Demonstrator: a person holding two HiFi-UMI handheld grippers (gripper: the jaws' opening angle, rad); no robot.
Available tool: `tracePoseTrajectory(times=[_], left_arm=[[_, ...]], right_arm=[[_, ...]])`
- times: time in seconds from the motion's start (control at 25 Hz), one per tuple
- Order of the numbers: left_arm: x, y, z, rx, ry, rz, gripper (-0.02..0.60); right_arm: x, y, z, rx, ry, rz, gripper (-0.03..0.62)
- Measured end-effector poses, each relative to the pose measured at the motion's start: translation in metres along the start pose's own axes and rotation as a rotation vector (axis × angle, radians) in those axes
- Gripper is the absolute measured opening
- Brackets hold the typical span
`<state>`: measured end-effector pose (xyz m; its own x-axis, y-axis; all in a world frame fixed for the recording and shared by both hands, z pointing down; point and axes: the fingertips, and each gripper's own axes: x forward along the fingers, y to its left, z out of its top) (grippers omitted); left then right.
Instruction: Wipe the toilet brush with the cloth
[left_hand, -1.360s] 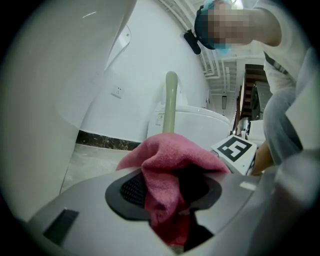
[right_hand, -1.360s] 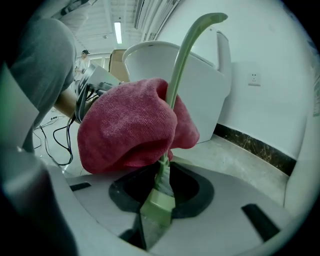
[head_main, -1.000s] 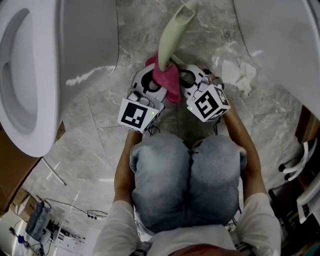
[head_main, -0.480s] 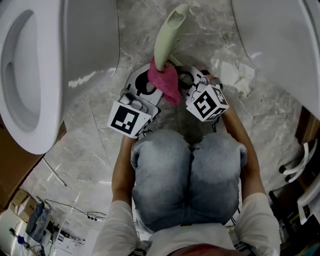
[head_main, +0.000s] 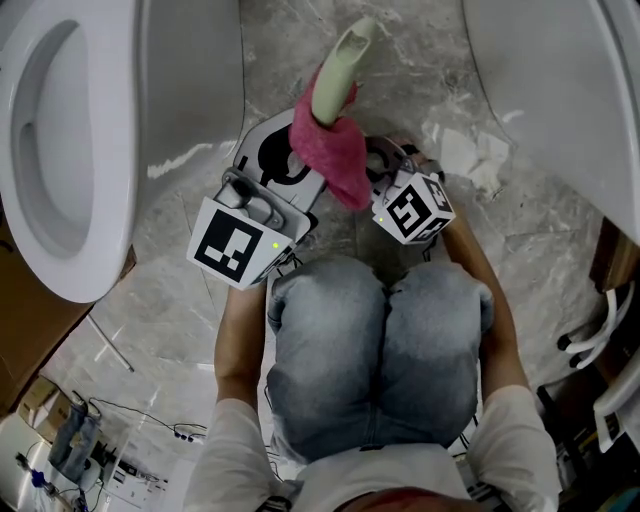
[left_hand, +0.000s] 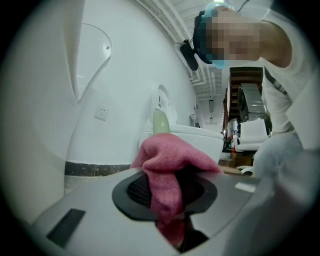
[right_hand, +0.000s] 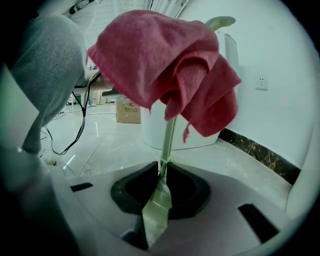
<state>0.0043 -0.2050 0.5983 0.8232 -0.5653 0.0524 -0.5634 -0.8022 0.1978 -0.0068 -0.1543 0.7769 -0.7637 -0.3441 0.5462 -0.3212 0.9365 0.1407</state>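
Pink, soft-looking cloth (head_main: 330, 160), pinched in the left gripper's (left_hand: 169, 195) jaws, draped the stiff-seeming brush handle (head_main: 336, 78), clamped lower down by the right gripper's (right_hand: 161, 185) jaws.

I am looking down on a grey, marble-veined floor (head_main: 190, 300), glossy enough to throw back light. On the outer side of the left gripper (head_main: 288, 165) a white toilet (head_main: 60, 150) stands on the tiles, close beside that tool. On the outer side of the right gripper (head_main: 372, 165) a second white fixture (head_main: 560, 70) stands on the floor, and a crumpled white tissue (head_main: 470, 152) lies near that gripper, between it and the fixture. Ahead of the right gripper I see a round white pedestal (right_hand: 150, 130), with a cardboard box (right_hand: 127, 110) farther off and a black cable (right_hand: 75, 135) trailing over the tiles. Well behind the left gripper lie thin cables (head_main: 150, 418) and a brown cardboard edge (head_main: 20, 330)
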Motion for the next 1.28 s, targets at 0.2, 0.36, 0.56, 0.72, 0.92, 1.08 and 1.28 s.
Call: tracePoseTrajectory(times=[0.2,0.36,0.56,0.72,0.92,1.08,1.28], left_arm=[[0.007,0.003,0.022,0.014,-0.002,0.008,0.116],[0.014,0.005,0.039,0.009,-0.028,-0.005,0.133],[0.017,0.005,0.062,0.001,-0.071,-0.034,0.149],[0.018,0.007,0.065,-0.005,-0.102,-0.029,0.149],[0.01,0.007,0.049,0.019,-0.081,-0.023,0.14],[0.007,0.005,0.022,0.016,-0.034,-0.023,0.113],[0.004,0.004,-0.017,-0.002,-0.005,-0.025,0.084]], right_arm=[[0.001,0.001,0.001,-0.002,-0.004,0.001,0.051],[0.001,0.001,0.001,-0.001,-0.001,0.0,0.051],[0.002,0.004,0.002,0.002,0.002,0.001,0.051],[0.001,0.003,0.002,0.003,0.008,0.003,0.051],[0.0,0.004,0.003,0.002,0.011,0.005,0.051],[0.0,0.003,0.001,0.003,0.013,0.004,0.052],[-0.001,0.0,0.0,0.004,0.013,0.001,0.052]])
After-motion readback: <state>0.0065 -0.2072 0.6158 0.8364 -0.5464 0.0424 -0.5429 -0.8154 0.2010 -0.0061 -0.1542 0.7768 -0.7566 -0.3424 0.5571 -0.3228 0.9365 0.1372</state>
